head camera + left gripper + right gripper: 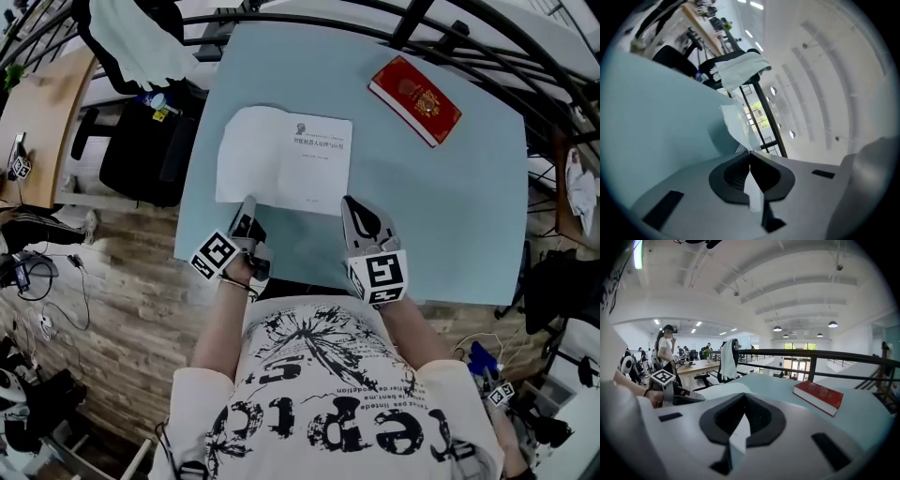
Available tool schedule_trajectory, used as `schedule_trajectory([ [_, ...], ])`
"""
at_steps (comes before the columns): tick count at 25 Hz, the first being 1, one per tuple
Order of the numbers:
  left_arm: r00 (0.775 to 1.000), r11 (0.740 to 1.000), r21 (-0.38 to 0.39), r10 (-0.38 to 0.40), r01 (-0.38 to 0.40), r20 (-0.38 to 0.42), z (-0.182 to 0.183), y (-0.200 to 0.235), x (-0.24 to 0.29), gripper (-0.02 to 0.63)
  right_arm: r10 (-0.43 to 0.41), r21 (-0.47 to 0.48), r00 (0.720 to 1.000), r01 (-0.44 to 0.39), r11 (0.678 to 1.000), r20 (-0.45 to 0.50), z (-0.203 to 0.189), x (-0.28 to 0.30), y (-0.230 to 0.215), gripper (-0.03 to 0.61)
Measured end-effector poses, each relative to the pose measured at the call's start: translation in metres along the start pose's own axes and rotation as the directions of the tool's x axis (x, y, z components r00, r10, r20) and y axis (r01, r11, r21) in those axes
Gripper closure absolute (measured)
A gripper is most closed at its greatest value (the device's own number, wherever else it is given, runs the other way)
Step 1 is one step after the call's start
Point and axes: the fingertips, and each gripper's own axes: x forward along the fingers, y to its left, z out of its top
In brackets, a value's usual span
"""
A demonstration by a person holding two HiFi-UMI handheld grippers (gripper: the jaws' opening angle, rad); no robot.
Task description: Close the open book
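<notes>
Stands at the near edge of a pale blue table [450, 216], a gripper in each hand; looks down on the open book [284, 161], lying on the left half of the table, white pages up, with a few lines of small print on the right-hand page; pinches the near edge of the book's left page [736, 123] with the left gripper [248, 202], jaws clamped tight on the paper; shows, in the left gripper view, that thin sheet running out from between the pressed pads and curving up off the table surface; holds the right gripper [348, 202] just beside the book's near right corner, jaws together, tips meeting in a point; has a closed red book [415, 99] with a gold emblem on its cover well apart from both grippers, at the far right of the table; takes in, beyond the table's far left corner, a white cloth [131, 42] draped over a black chair [141, 150]; catches, in the right gripper view, a black railing [811, 354] behind the table and a person [665, 352] standing by a wooden desk [696, 365].
</notes>
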Motion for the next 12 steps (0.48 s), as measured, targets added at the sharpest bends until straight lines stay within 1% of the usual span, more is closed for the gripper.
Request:
schedule_trajectory([
  [1, 1.000, 0.996, 0.086, 0.007, -0.005, -0.019, -0.004, -0.007, 0.001, 0.594, -0.002, 0.003, 1.000, 0.002, 1.000, -0.001, -0.001, -0.003, -0.002, 0.566],
  [2, 0.999, 0.985, 0.174, 0.015, -0.008, -0.038, -0.009, -0.014, 0.002, 0.594, -0.005, 0.005, 1.000, 0.005, 1.000, -0.002, -0.002, -0.006, -0.004, 0.566],
  [3, 0.998, 0.966, 0.260, 0.025, -0.010, -0.055, -0.014, -0.020, 0.003, 0.594, -0.008, 0.007, 1.000, 0.008, 1.000, -0.003, -0.003, -0.009, -0.006, 0.566],
  [4, 0.997, 0.939, 0.342, 0.037, -0.011, -0.068, -0.020, -0.026, 0.005, 0.594, -0.013, 0.009, 1.000, 0.013, 1.000, -0.002, -0.003, -0.012, -0.009, 0.566],
  [5, 0.996, 0.907, 0.420, 0.050, -0.012, -0.079, -0.025, -0.032, 0.006, 0.594, -0.018, 0.009, 1.000, 0.018, 1.000, -0.002, -0.003, -0.014, -0.012, 0.566],
  [6, 0.994, 0.870, 0.493, 0.063, -0.011, -0.090, -0.030, -0.037, 0.008, 0.594, -0.022, 0.009, 1.000, 0.022, 1.000, 0.000, -0.003, -0.016, -0.014, 0.566],
  [8, 0.990, 0.785, 0.619, 0.090, -0.001, -0.112, -0.041, -0.045, 0.011, 0.594, -0.029, 0.008, 1.000, 0.029, 1.000, 0.004, -0.002, -0.020, -0.017, 0.566],
  [10, 0.985, 0.707, 0.707, 0.115, 0.011, -0.129, -0.052, -0.049, 0.014, 0.594, -0.032, 0.008, 0.999, 0.032, 0.999, 0.006, -0.002, -0.023, -0.019, 0.566],
  [12, 0.980, 0.646, 0.763, 0.137, 0.020, -0.142, -0.062, -0.051, 0.019, 0.594, -0.036, 0.010, 0.999, 0.036, 0.999, 0.005, -0.002, -0.027, -0.022, 0.566],
])
